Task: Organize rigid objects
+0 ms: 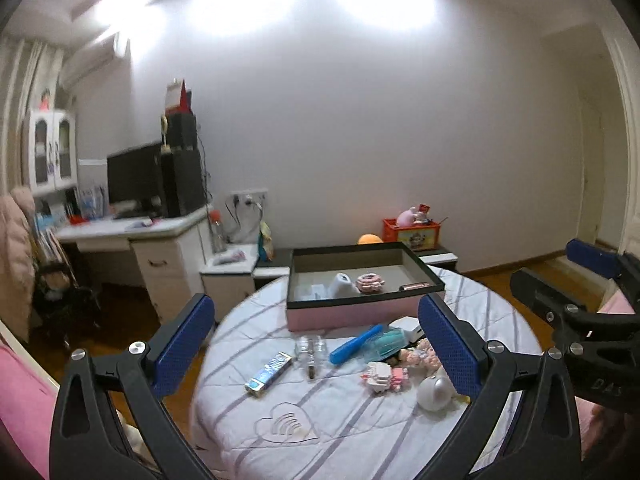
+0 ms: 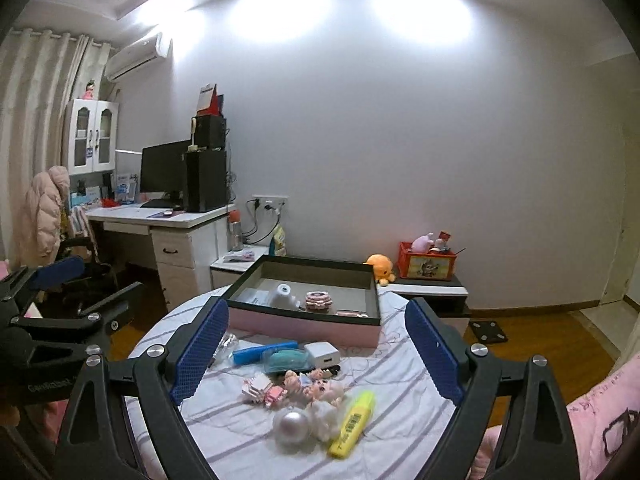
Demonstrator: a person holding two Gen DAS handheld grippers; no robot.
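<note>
A: So, what carries everything?

B: A round bench [image 1: 472, 292] under a white cloth with grey stripes. At twelve o'clock on it sits the largest item, a shallow pink box [image 1: 366, 280] with a dark rim, holding a white cylinder-shaped gadget [image 1: 342, 285], a pink ring-shaped piece [image 1: 370, 283] and a slim rose-coloured bar [image 1: 414, 287].

A: And outside the box?

B: Just in front of it, a blue brush [image 2: 264, 350] lies beside a teal case [image 2: 286, 360] and a white charger block [image 2: 322, 354]. Nearer the middle, small dolls [image 2: 316, 386] and a pink block figure [image 2: 264, 392] crowd together. At six o'clock in the right view, a pearly ball [image 2: 292, 426] lies just beside a yellow highlighter [image 2: 354, 424]. At nine o'clock in the left view, a blue-and-gold flat pack [image 1: 269, 372] lies apart, with clear little jars [image 1: 311, 348] near it.

A: The grippers?

B: The left hand-held gripper [image 1: 316, 344] is released, blue pads spread wide, with nothing between them. The right hand-held gripper [image 2: 316, 350] is likewise spread and empty, above the clutter.
</note>
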